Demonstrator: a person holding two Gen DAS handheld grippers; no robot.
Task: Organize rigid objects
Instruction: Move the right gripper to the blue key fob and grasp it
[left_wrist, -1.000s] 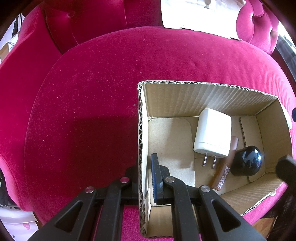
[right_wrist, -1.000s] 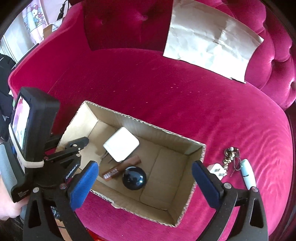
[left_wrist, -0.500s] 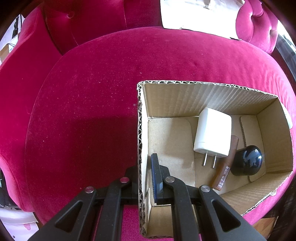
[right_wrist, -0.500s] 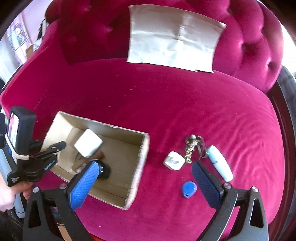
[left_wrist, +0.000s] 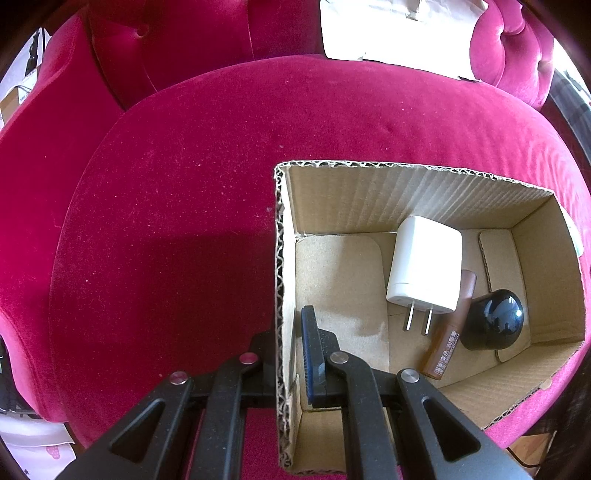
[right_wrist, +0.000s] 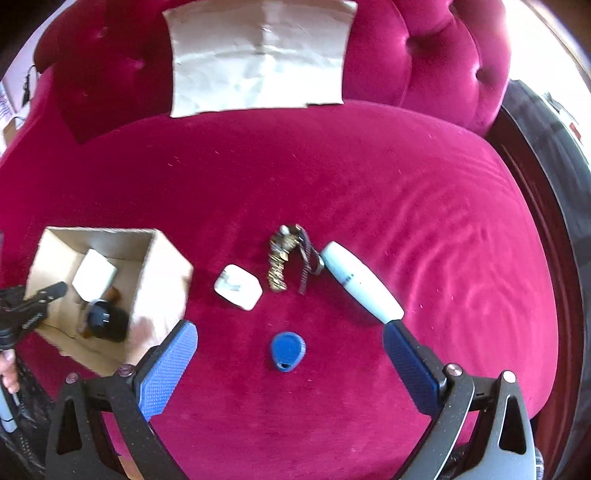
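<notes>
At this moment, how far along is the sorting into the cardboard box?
About half done. Already in the cardboard box: a white charger, a brown tube and a black round object. The left hand-held gripper clamps the box wall; the right hand-held gripper is open and empty. On the sofa: small white adapter, keys, pale blue-white cylinder, blue fob.

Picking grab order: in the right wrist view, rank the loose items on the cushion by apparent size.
1. pale blue tube
2. white plug and key bunch, too alike to rank
3. blue fob, though it is nearest the camera
</notes>
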